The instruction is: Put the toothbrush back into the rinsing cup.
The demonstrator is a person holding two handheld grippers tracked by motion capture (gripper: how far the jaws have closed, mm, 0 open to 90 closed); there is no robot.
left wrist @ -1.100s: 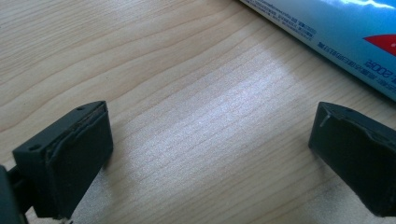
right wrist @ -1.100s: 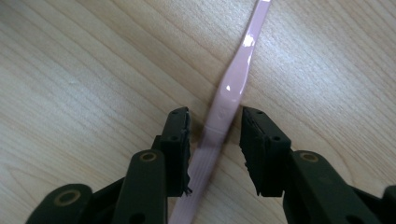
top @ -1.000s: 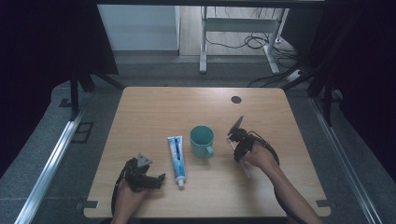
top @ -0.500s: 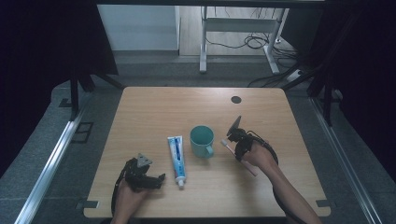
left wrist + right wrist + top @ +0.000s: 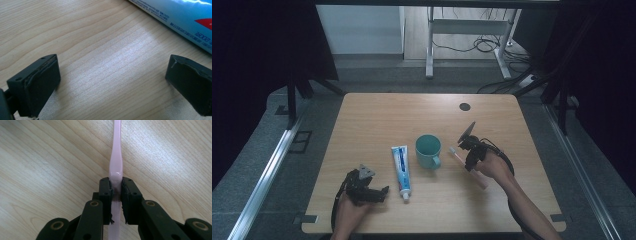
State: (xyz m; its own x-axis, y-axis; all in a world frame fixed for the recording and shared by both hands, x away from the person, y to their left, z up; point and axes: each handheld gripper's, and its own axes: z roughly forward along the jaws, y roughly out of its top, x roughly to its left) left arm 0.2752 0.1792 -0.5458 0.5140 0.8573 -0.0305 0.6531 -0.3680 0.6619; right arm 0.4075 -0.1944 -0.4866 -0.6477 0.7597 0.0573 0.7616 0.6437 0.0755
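Observation:
A pink toothbrush (image 5: 116,157) lies along the wooden table, and my right gripper (image 5: 116,192) is shut on its handle. In the high view the same toothbrush (image 5: 481,181) lies right of the teal mug (image 5: 428,150), under my right gripper (image 5: 470,155). A blue and white toothpaste tube (image 5: 401,169) lies left of the mug. My left gripper (image 5: 379,192) rests low at the front left, just left of the tube's cap end. Its jaws stand wide apart over bare wood, with the toothpaste tube (image 5: 180,17) beyond them.
The wooden table (image 5: 377,120) has a round black cable hole (image 5: 465,106) at the back right. Dark curtains flank both sides. A metal desk frame (image 5: 430,45) and cables stand on the floor behind the table.
My right gripper has shifted slightly on the toothbrush beside the mug. The left gripper has stayed where it was.

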